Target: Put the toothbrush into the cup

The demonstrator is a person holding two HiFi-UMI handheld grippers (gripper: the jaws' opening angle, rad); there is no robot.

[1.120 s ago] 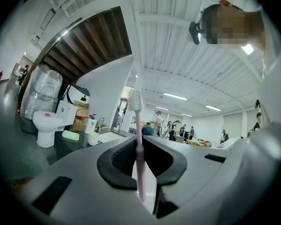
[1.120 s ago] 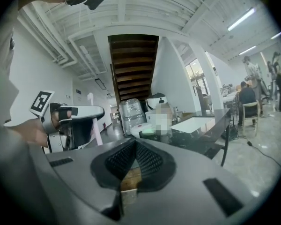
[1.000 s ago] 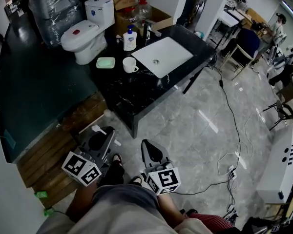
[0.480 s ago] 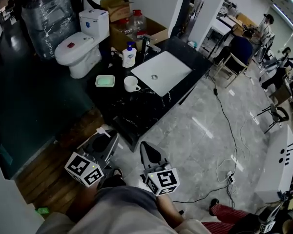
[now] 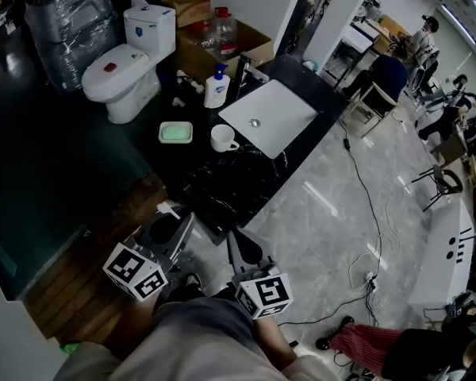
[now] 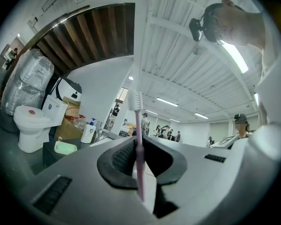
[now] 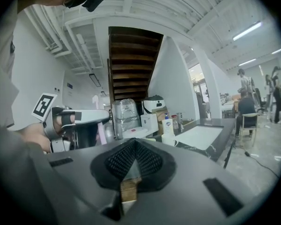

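Holding the pink toothbrush (image 6: 138,135) upright, left tongs (image 6: 142,145) hover.

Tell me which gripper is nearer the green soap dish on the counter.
Left. The left gripper, holding the toothbrush, is short of the counter, roughly in line with the soap dish; the right gripper is beside it, further toward the sink side.
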